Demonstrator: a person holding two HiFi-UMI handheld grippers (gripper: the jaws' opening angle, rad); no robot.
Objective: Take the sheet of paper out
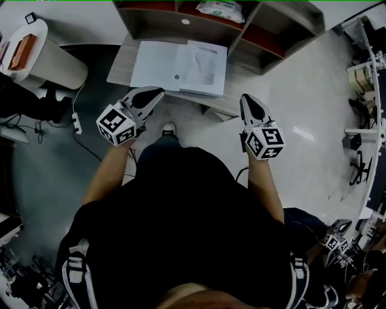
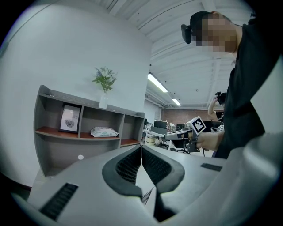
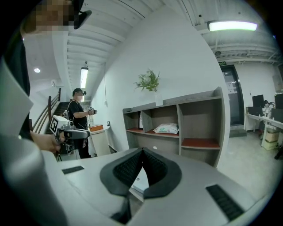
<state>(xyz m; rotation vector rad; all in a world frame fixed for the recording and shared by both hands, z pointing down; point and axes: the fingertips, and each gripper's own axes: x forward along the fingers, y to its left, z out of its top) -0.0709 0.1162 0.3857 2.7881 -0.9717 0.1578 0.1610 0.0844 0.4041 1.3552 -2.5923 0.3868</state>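
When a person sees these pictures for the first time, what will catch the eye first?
First, the two grey grippers with black-and-white marker cubes, the left gripper and the right gripper, both shut and held out before the person. Just beyond them, white sheets of paper lie on a low grey surface, in front of a grey shelf unit with red-brown boards.

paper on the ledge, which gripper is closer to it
Left. The left gripper has its tips right at the lower edge of the paper. The right gripper sits off past the paper's lower right corner, with a clear gap.
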